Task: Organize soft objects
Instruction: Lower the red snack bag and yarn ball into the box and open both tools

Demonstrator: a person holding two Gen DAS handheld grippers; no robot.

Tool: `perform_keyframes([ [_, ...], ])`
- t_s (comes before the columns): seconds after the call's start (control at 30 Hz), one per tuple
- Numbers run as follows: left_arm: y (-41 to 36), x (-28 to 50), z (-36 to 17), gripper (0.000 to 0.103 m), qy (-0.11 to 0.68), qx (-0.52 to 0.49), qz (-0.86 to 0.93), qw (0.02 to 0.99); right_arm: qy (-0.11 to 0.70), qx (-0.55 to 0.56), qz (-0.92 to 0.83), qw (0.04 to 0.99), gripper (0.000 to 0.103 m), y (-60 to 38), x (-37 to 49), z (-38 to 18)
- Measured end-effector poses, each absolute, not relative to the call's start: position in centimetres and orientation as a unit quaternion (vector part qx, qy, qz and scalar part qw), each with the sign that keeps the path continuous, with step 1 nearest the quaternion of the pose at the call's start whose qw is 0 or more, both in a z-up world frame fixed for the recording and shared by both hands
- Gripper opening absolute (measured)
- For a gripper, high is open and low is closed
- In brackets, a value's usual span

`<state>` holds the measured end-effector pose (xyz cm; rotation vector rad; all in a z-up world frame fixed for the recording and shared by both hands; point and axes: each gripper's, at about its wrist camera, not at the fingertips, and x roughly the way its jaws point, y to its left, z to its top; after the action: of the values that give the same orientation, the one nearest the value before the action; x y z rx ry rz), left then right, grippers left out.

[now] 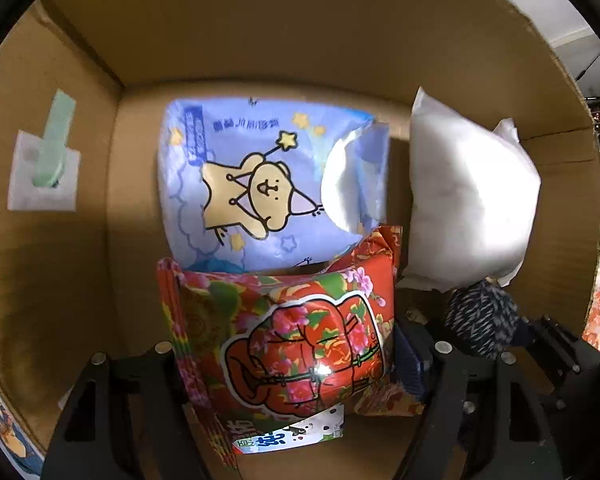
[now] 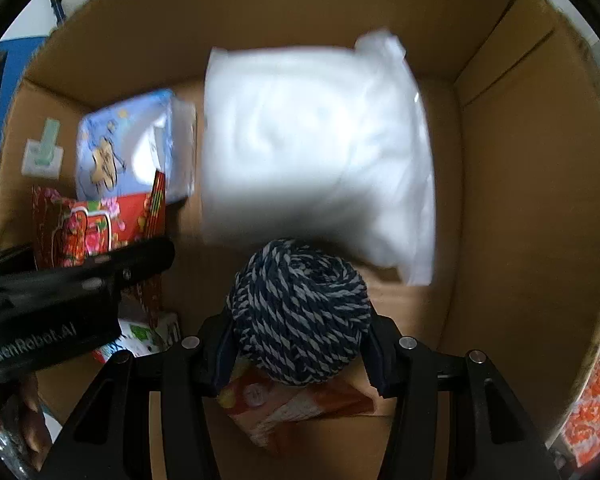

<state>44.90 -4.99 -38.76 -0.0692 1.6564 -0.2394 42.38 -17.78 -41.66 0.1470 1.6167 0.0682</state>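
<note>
The cardboard box (image 2: 500, 208) fills both views, its walls rising all around and its floor still bare along the right side and in front of the white pillow (image 2: 316, 152). That pillow is the largest thing inside; it lies flat toward the far wall, its long axis running from the near side to the far side of the box. To its left sits the blue tissue pack (image 1: 260, 184), printed with a cartoon dog, lying flat against the far left corner.

Just nearer than the blue pack is the red floral pack (image 1: 292, 340). The left gripper (image 1: 300, 364) points almost straight down into the box with this pack between its jaws; the pads seem to press its two sides, so it appears pinched, its long axis running away from the camera toward the blue pack, whose near edge it overlaps.

The yarn ball (image 2: 300, 312), dark blue and white, is smaller. The right gripper (image 2: 300, 344) pinches it at its widest part, jaws closed on both flanks, pointing straight down. An orange patterned packet (image 2: 284, 404) lies beneath it on the floor.

The relation that matters: bare floor lies directly below and to the right of the ball, between pillow and near wall, so the right hand is the nearer one to that gap, while the left gripper's arm (image 2: 60, 280) stands close beside it.
</note>
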Motion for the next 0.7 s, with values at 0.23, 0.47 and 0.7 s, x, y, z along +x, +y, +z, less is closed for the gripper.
perform_keyframes([
  [0.23, -5.4, 43.8, -39.7, 0.073, 0.744, -0.015, -0.112, 0.658, 0.737, 0.068, 0.034, 0.672, 0.055, -17.6, 42.7, -43.0],
  [0.47, -6.4, 43.9, -39.3, 0.073, 0.748, -0.012, -0.114, 0.653, 0.747, 0.075, 0.027, 0.66, 0.056, -18.4, 43.5, -43.8],
  [0.7, -5.9, 45.2, -38.8, 0.074, 0.751, -0.017, -0.105, 0.652, 0.755, 0.068, 0.026, 0.652, 0.057, -18.1, 44.0, -44.2],
])
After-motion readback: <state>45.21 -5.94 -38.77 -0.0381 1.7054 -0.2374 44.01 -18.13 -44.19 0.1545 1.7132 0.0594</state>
